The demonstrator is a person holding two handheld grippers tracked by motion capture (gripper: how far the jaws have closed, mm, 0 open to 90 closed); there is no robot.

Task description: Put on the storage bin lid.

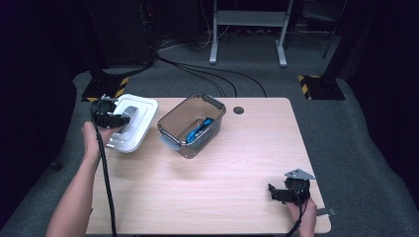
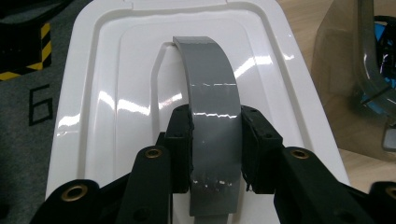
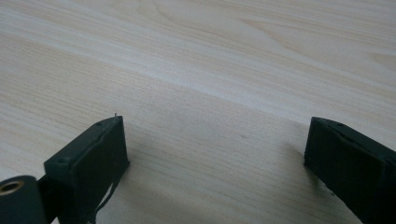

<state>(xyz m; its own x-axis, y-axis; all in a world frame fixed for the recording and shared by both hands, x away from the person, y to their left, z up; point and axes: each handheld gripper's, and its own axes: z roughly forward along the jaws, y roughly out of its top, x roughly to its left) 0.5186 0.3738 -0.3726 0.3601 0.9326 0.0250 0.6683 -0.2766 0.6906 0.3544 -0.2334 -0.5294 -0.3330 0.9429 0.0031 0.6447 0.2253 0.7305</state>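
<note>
A white plastic lid (image 1: 133, 121) with a grey tape handle (image 2: 212, 93) is at the table's far left corner, tilted up off the wood. My left gripper (image 1: 123, 119) is shut on that grey handle; in the left gripper view both pads (image 2: 180, 149) press the strip's sides. Beside the lid stands a smoky clear bin (image 1: 191, 124) with a blue item (image 1: 199, 129) inside, also seen as the bin wall (image 2: 355, 79). My right gripper (image 1: 274, 193) rests near the table's front right edge, open, with bare wood between its fingers (image 3: 98, 154).
The wooden table (image 1: 207, 187) has a round cable hole (image 1: 238, 110) at the back. Black cables and a metal stand (image 1: 247, 29) lie on the grey carpet beyond. Yellow-black striped feet (image 1: 106, 91) sit off the table's far left corner.
</note>
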